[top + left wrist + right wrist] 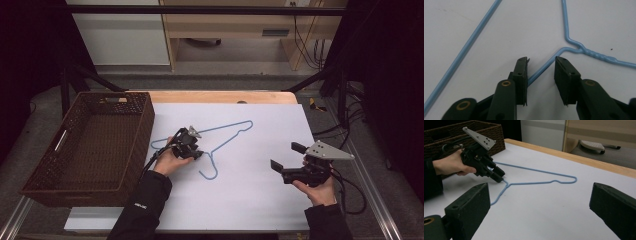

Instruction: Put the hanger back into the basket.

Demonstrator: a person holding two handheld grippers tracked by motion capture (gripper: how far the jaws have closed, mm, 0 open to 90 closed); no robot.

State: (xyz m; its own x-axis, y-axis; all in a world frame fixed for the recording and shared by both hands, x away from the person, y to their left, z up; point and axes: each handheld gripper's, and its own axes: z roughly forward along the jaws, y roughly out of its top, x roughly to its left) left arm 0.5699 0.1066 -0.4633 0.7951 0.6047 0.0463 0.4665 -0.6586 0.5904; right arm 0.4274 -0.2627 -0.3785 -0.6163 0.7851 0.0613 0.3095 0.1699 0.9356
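A light blue wire hanger point(225, 126) lies flat on the white table cover, its hook pointing toward the person. My left gripper point(200, 155) is down at the hanger's neck. In the left gripper view its jaws point(541, 60) straddle one shoulder wire of the hanger point(469, 42), just below the twisted neck, with a gap on each side; the pads do not press on it. The right gripper view shows the left gripper point(501, 178) tipped onto the hanger point(536, 171). My right gripper point(286, 155) is held at the right, wide open and empty point(540, 192).
A dark brown wicker basket point(145, 125) stands at the table's left, also seen in the right gripper view point(461, 130). The white cover point(240, 200) spans the table, with a wooden edge point(225, 96) at the back. Black frame bars and cables surround the table.
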